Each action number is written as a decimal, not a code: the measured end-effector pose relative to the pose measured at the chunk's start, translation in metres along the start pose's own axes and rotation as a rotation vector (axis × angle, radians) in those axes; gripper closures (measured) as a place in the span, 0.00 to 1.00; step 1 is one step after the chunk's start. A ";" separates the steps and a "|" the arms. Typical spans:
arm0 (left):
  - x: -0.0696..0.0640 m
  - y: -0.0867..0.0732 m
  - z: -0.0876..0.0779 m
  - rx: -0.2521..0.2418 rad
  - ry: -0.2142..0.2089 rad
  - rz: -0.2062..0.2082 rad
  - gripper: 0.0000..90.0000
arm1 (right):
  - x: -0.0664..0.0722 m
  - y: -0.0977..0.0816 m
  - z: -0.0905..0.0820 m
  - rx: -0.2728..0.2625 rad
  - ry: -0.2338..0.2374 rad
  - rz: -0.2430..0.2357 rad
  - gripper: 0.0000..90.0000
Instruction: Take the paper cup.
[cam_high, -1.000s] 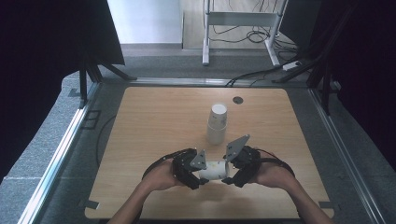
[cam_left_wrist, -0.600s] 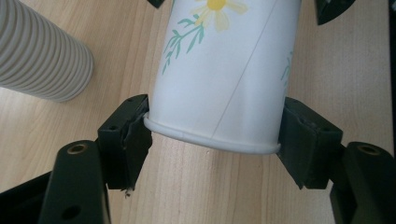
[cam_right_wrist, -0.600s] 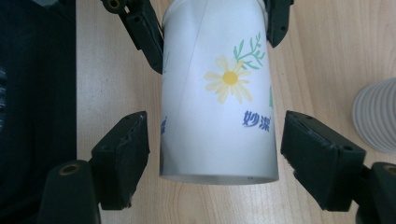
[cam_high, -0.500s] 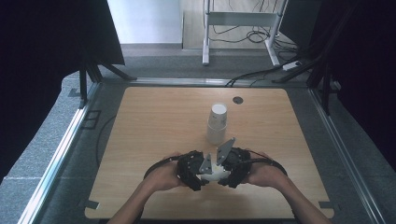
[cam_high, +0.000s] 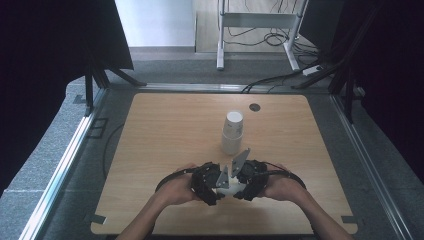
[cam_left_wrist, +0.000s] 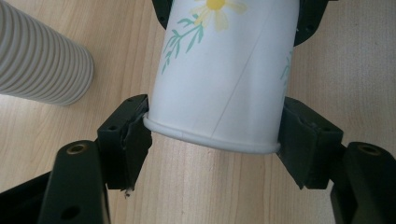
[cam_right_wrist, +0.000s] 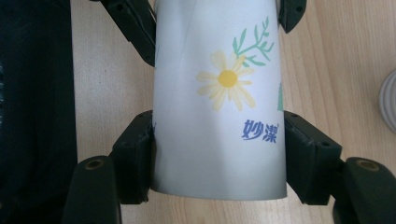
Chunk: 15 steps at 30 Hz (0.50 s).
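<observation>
A white paper cup (cam_high: 226, 188) printed with a daisy lies on its side between my two grippers, low over the front of the wooden table (cam_high: 165, 135). My left gripper (cam_high: 212, 186) is shut on the cup (cam_left_wrist: 224, 70) near its rolled rim, the jaws pressing both sides. From the opposite end my right gripper (cam_high: 241, 184) is shut on the cup (cam_right_wrist: 219, 93) near its flat base. The other gripper's black jaws show at the top of each gripper view. A stack of ribbed white cups (cam_high: 233, 131) stands upside down just beyond the grippers.
The cup stack (cam_left_wrist: 42, 60) is close at the upper left of the left gripper view, and its edge (cam_right_wrist: 390, 102) shows at the right of the right gripper view. A dark round grommet (cam_high: 255, 107) sits at the table's far side. Metal rails border the table.
The two hands have closed in toward each other, the right gripper shifting left, so less of the cup shows between them. The cup stack has not moved.
</observation>
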<state>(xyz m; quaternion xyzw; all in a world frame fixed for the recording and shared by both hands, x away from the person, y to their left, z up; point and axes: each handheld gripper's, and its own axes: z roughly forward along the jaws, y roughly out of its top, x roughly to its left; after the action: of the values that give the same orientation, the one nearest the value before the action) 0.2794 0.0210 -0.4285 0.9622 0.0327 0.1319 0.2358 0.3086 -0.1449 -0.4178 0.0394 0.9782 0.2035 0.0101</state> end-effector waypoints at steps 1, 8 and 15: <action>0.000 0.000 0.000 -0.004 -0.004 -0.002 0.34 | 0.000 0.000 0.000 0.003 0.002 0.007 0.39; 0.001 -0.001 0.000 -0.027 -0.016 -0.010 0.29 | -0.001 -0.005 -0.002 -0.014 0.026 0.017 0.40; 0.007 -0.008 -0.007 -0.079 -0.030 -0.046 0.20 | -0.003 -0.011 -0.009 -0.076 0.029 0.030 0.40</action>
<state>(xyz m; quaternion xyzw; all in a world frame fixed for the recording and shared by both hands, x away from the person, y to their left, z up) 0.2847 0.0322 -0.4246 0.9531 0.0462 0.1129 0.2771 0.3105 -0.1589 -0.4140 0.0507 0.9691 0.2415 -0.0057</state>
